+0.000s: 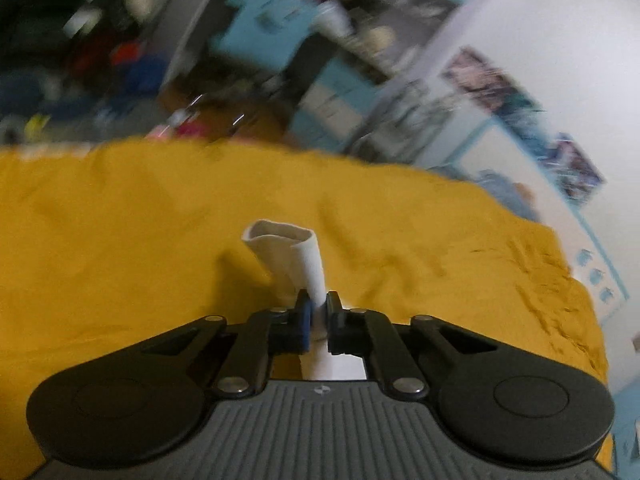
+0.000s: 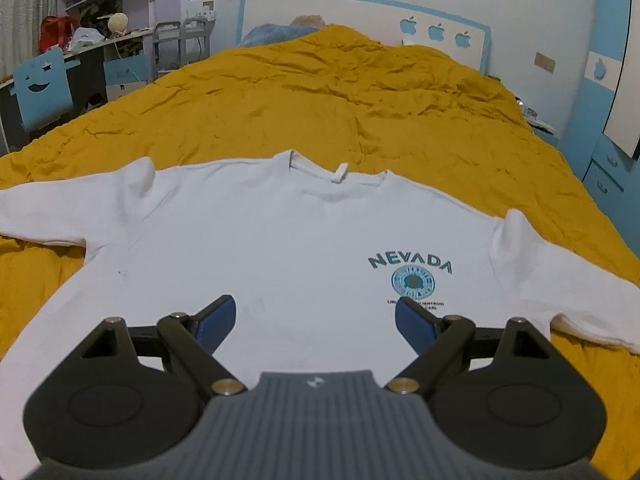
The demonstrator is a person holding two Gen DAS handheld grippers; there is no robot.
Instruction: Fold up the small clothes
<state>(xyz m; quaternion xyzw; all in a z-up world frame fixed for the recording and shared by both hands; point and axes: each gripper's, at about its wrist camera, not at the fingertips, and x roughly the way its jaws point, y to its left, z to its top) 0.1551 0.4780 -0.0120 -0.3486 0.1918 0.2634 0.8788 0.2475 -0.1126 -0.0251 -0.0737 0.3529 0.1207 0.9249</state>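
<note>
A white T-shirt (image 2: 280, 248) with a teal "NEVADA" print lies spread face up on the yellow bedspread (image 2: 340, 92), collar away from me, both sleeves out to the sides. My right gripper (image 2: 316, 320) is open and empty, held low over the shirt's lower middle. In the left wrist view my left gripper (image 1: 318, 306) is shut on a piece of the white shirt (image 1: 298, 252), which sticks up from the jaws as a curled tube above the bedspread (image 1: 120, 240). That view is blurred by motion.
A blue and white headboard (image 2: 360, 8) stands at the far end of the bed. A desk with a blue chair (image 2: 40, 88) and shelves is at the left. Blue drawers (image 2: 604, 184) stand at the right. The bed's edge (image 1: 576, 280) drops off to the right.
</note>
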